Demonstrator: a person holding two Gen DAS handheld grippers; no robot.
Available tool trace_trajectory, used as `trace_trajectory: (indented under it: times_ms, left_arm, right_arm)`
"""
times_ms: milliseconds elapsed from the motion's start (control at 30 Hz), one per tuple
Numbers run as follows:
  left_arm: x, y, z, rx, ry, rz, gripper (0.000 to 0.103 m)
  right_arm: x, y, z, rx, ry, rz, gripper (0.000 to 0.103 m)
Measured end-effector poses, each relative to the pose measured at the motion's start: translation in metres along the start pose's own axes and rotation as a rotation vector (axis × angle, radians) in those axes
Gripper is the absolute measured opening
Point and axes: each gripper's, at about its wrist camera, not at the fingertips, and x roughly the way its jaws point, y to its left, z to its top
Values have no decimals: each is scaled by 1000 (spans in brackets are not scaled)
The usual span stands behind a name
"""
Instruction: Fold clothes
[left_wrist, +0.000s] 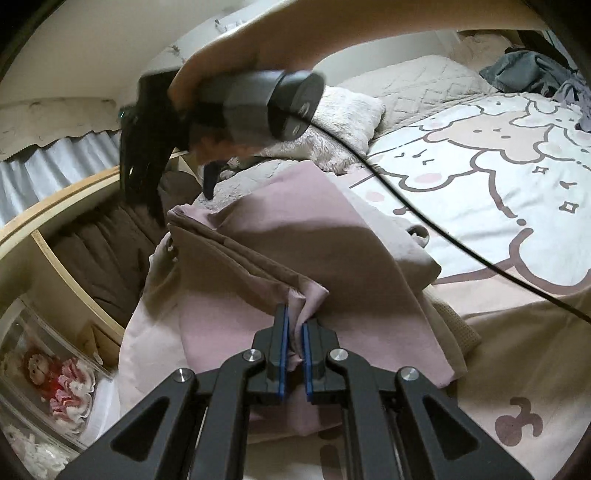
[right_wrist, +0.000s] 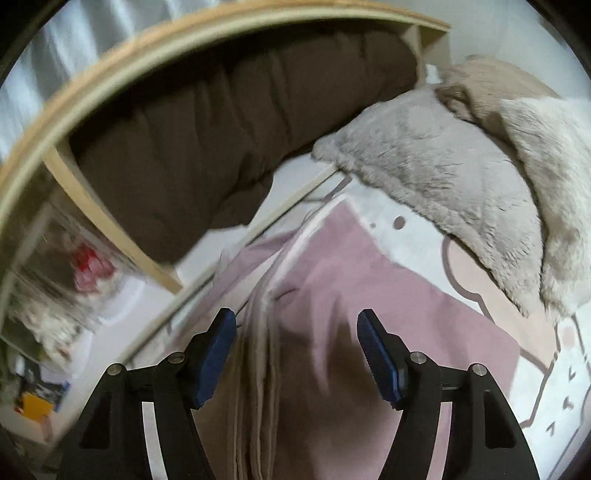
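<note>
A pink garment (left_wrist: 280, 236) lies partly folded on the bed near its left edge. My left gripper (left_wrist: 294, 332) is shut on a bunched corner of the pink garment. In the left wrist view, the right gripper's body (left_wrist: 236, 103) shows held in a hand above the garment's far end; its tips are blurred and dark there. In the right wrist view, my right gripper (right_wrist: 295, 332) is open, its blue pads (right_wrist: 376, 350) spread above the garment's folded edge (right_wrist: 280, 280), holding nothing.
A cartoon-print bedspread (left_wrist: 480, 177) covers the bed. Furry pillows (right_wrist: 443, 177) and a quilted pillow (left_wrist: 417, 81) lie at the head. A pile of grey clothes (left_wrist: 532, 70) sits far right. A wooden shelf (left_wrist: 74, 192) with a brown cushion (right_wrist: 207, 147) borders the bed. A black cable (left_wrist: 443, 229) crosses the bedspread.
</note>
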Motion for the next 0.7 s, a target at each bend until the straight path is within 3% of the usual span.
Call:
trace_trajectory:
  times_ms: [33, 133, 333, 467, 633, 700]
  left_arm:
    - [-1, -2, 0, 0, -3, 1, 7]
    - [1, 1, 2, -22, -8, -5, 7]
    - [-9, 10, 0, -103, -16, -56, 7]
    - [-13, 19, -1, -185, -8, -95, 7]
    - [-14, 33, -5, -298, 6, -135, 7]
    - [-13, 37, -9, -331, 11, -142, 7]
  right_arm:
    - [5, 6, 1, -35, -1, -19, 68]
    - [15, 18, 1, -96, -13, -63, 11]
    - [-15, -9, -24, 32, -146, -54, 10]
    - [-30, -39, -43, 167, -160, 6, 10]
    - [-18, -24, -24, 88, -129, 14, 10]
    - [-1, -9, -10, 42, -76, -2, 10]
